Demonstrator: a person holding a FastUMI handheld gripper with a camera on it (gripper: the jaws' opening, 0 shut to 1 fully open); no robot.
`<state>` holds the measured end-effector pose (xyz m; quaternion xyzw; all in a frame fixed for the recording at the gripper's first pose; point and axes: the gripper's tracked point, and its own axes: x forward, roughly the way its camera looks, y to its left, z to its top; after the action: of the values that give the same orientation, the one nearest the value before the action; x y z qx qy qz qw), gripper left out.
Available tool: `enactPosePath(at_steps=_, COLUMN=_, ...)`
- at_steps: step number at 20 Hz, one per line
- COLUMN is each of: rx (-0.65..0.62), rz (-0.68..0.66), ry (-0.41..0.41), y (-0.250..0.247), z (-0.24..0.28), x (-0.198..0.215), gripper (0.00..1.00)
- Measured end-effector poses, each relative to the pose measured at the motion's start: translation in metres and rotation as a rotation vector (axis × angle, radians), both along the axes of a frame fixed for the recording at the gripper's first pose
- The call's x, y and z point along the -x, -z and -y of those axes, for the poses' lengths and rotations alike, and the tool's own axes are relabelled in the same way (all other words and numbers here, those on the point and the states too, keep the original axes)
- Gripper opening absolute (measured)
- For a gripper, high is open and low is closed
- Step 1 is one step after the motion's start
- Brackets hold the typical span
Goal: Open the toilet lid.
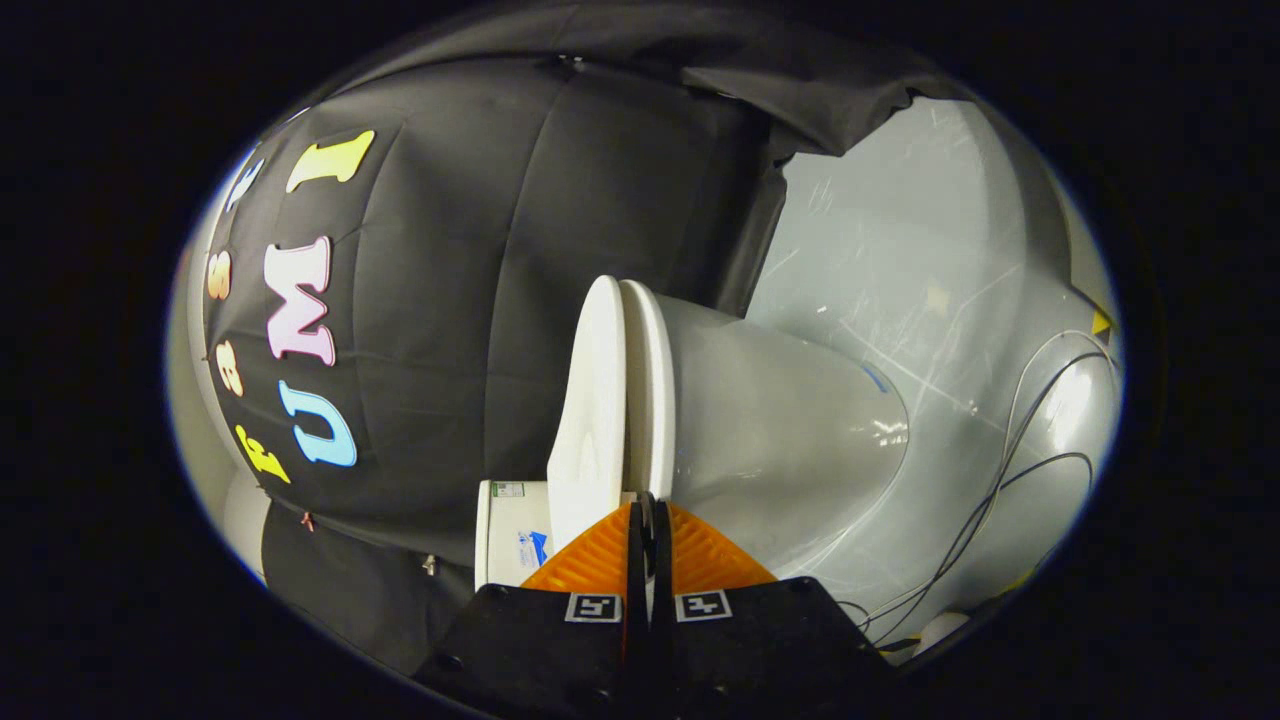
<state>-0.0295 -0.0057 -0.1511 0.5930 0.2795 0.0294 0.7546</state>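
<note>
The view is rolled sideways, so the white toilet lies across it. Its lid (590, 400) rests flat against the seat (650, 390), with only a thin seam between them. The grey-white bowl (780, 430) widens away from the seat. The tank (508, 530) with a small label sits beside the lid's hinge end. My gripper (647, 508) is shut, its fingers pressed together with only a hairline gap and nothing visibly clamped. The tips touch or sit just short of the seam between lid and seat, near the rim.
The black cloth wall (480, 300) hangs behind the lid side. A glossy grey floor (900, 260) spreads past the bowl. Thin black cables (1010, 470) trail over the floor near the bowl's base.
</note>
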Motion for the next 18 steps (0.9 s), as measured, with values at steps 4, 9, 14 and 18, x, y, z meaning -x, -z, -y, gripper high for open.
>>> enactPosePath(at_steps=4, rx=0.087, rz=0.005, ry=0.003, y=-0.020, z=-0.002, x=-0.001, gripper=0.05)
enactPosePath(at_steps=9, rx=0.145, rz=0.033, ry=0.011, y=-0.059, z=-0.008, x=-0.005, gripper=0.05)
enactPosePath(at_steps=14, rx=0.289, rz=0.062, ry=-0.023, y=-0.095, z=-0.021, x=-0.004, gripper=0.05)
enactPosePath(at_steps=18, rx=0.374, rz=0.118, ry=-0.035, y=-0.139, z=-0.043, x=-0.005, gripper=0.06)
